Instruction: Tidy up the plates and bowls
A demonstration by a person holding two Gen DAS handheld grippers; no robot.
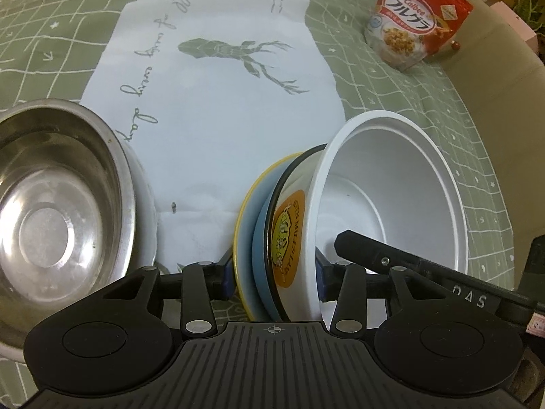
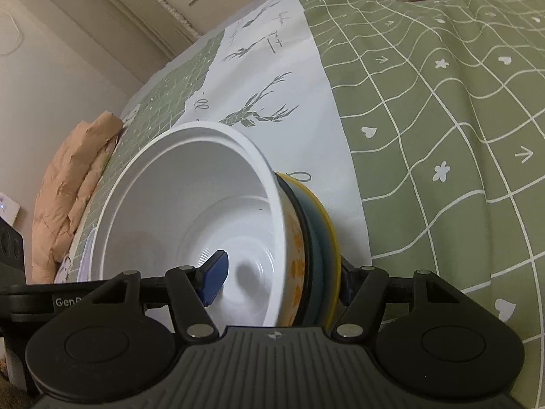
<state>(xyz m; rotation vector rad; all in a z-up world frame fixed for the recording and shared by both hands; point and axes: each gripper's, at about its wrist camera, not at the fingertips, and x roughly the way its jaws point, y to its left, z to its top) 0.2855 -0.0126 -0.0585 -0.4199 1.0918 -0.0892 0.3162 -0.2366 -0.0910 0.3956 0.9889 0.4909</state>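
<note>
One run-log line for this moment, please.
left tongs: shut on dish stack | right tongs: shut on same stack | stack: tilted on edge | steel bowl: untouched

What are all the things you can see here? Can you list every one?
white bowl: one, white, tipped on its side on top of the stack, between both tongs
bowl with orange label: one, white with black rim, nested under the white bowl
blue dish: one, blue, next in the stack
yellow-rimmed plate: one, pale with yellow rim, outermost in the stack
steel bowl: one, silver, left, upright
cereal bag: one, red, far right of the table
deer cloth: one, white with grey deer, along the middle
tablecloth: one, green with white grid
peach padded fabric: one, beside the table
left tongs: black, blue pads, around the stack
right tongs: black, blue pads, around the stack
</note>
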